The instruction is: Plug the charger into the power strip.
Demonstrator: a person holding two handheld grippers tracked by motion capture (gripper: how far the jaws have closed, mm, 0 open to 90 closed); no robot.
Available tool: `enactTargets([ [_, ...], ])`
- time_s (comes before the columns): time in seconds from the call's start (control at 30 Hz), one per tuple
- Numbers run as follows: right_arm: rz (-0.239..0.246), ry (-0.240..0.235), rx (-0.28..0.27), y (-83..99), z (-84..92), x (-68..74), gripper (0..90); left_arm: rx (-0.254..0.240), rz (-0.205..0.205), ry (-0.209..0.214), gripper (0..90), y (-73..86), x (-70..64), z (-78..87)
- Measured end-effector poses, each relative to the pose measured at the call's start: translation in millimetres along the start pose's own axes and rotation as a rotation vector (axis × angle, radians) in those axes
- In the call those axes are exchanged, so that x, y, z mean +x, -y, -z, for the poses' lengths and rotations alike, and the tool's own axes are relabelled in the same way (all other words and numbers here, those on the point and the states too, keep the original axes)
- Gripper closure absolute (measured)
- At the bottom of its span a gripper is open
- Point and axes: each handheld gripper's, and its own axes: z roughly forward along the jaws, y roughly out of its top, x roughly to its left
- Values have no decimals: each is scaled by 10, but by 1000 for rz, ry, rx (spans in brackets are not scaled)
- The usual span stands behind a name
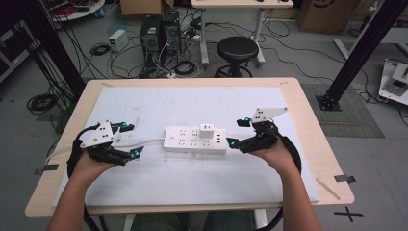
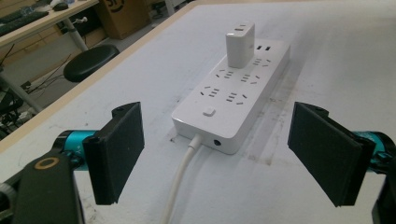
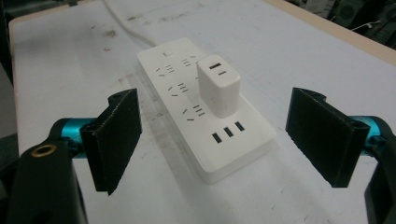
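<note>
The pale wooden bench [image 1: 308, 120] carried a white mat; near its middle lay the long white plastic power strip [image 1: 192, 142], a small white charger cube [image 1: 206, 130] plugged upright toward its right end; my left gripper [image 1: 131, 140] and right gripper [image 1: 235, 132] flanked it, both gaping wide, holding nothing.

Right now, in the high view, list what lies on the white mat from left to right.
Left tongs → white cord → power strip → charger plugged into the strip → right tongs.
</note>
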Motion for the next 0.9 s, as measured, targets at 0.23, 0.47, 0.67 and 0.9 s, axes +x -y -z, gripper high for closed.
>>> enactTargets([
  [0.23, -32, 24, -19, 181, 58, -7, 187, -7, 6, -1, 185, -30, -34, -3],
  [0.47, -24, 30, -23, 180, 67, -17, 187, 2, 6, -5, 184, -34, -30, -3],
  [0.67, -26, 33, -20, 184, 69, -28, 187, 8, 7, -5, 184, -40, -15, -30],
  [0.9, -28, 38, -15, 194, 62, -26, 187, 13, 14, -11, 185, -11, -7, -56],
])
